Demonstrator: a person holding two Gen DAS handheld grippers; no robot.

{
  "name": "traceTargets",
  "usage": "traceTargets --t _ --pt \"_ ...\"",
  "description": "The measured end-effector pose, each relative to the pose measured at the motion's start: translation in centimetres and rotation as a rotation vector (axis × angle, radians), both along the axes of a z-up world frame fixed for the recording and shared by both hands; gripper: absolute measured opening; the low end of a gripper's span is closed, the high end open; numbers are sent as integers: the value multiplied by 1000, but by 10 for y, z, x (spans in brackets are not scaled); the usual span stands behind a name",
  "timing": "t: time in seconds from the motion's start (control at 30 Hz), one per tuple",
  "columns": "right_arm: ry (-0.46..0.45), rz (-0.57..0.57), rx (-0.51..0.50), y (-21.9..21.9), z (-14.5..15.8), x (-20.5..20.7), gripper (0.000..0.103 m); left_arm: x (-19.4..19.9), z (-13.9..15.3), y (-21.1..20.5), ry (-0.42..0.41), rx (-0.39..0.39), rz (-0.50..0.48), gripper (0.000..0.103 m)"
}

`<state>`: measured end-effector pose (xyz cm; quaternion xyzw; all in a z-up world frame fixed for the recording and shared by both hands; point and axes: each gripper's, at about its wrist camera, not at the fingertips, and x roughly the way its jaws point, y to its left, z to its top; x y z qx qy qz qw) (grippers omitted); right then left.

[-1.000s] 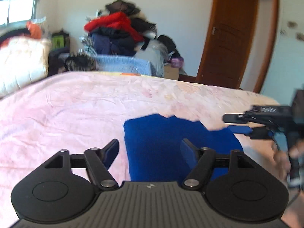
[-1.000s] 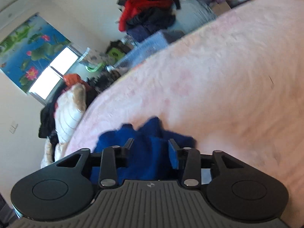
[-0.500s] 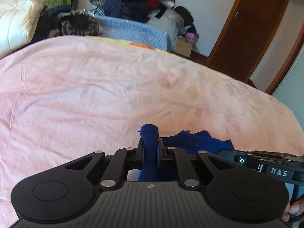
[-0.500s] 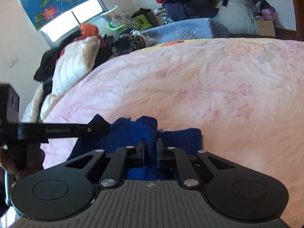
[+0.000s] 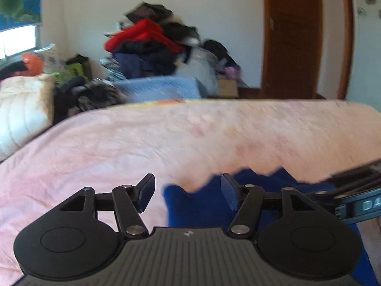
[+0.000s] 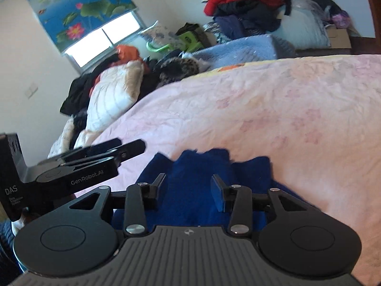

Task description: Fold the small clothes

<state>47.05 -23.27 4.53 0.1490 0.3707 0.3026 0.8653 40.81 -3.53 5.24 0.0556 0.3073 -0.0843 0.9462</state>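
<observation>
A small dark blue knit garment (image 5: 204,202) lies bunched on the pink bedspread (image 5: 119,147). My left gripper (image 5: 188,194) hovers over its left edge, jaws opening, pads clear of the cloth. In the right wrist view the same blue garment (image 6: 190,181) spreads below my right gripper (image 6: 189,189), whose jaws are also opening with the fabric under and between them, not pinched. The left gripper (image 6: 133,149) shows there at the left, a hand behind it. The right gripper's body crosses the right edge of the left wrist view.
The pink bedspread (image 6: 285,109) runs far to the back and right. A white pillow (image 5: 21,109) and dark clothes sit at the bed's left. A pile of clothes (image 5: 152,47) rises behind the bed, and a wooden door (image 5: 293,38) stands at the back right.
Half a second ago both grippers were shut on folds of the blue garment. Both have let go and stand open, and the garment lies lower and flatter on the bed.
</observation>
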Motion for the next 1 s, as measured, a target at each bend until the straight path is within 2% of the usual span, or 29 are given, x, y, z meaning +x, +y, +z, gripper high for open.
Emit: traceTargets --t 0.03,0.07,0.13,0.2,0.27,0.3,0.33,0.4,0.47,0.53,0.6,0.63,0.7,0.8,0.9,0.97,1.0 --pt "5 17 -49 7 -6 -2 48 4 -13 -8 80 10 -28 59" --pt "35 8 -90 10 -17 -1 43 10 -29 -11 142 21 -16 61" --pt "33 -28 -16 -4 -32 -2 23 8 -42 -7 75 6 -7 66" --pt "103 -99 95 -25 -41 -1 14 6 -37 -2 78 -19 3 66" --pt "133 -156 156 -41 -38 -13 17 -5 -25 4 51 -26 32 65" --pt "125 -174 170 -47 -32 -27 31 -17 -18 10 34 -23 47 65" --pt "110 -183 179 -51 -26 -43 52 -30 -12 15 25 -17 56 67" --pt "80 -173 201 -61 -17 -82 76 -61 -6 29 37 -28 75 70" --pt "72 -170 216 -72 -14 -125 77 -94 -9 48 87 -103 82 70" --pt "102 -190 239 -84 -21 -158 77 -119 -21 66 167 -208 105 70" --pt "135 -232 233 -93 -30 -177 77 -135 -31 77 219 -293 142 70" --pt "149 -250 225 -96 -35 -181 77 -140 -36 79 234 -335 146 72" --pt "192 -273 266 -100 -45 -180 79 -147 -38 74 223 -360 150 78" --pt "267 -216 338 -88 -48 -167 80 -142 -35 60 277 -393 110 79" --pt "279 -154 285 -62 -46 -154 80 -136 -36 53 328 -429 80 76" --pt "281 -133 267 -53 -43 -149 73 -134 -35 53 351 -426 101 44" --pt "292 -134 265 -51 -43 -148 61 -133 -35 55 359 -417 109 40"
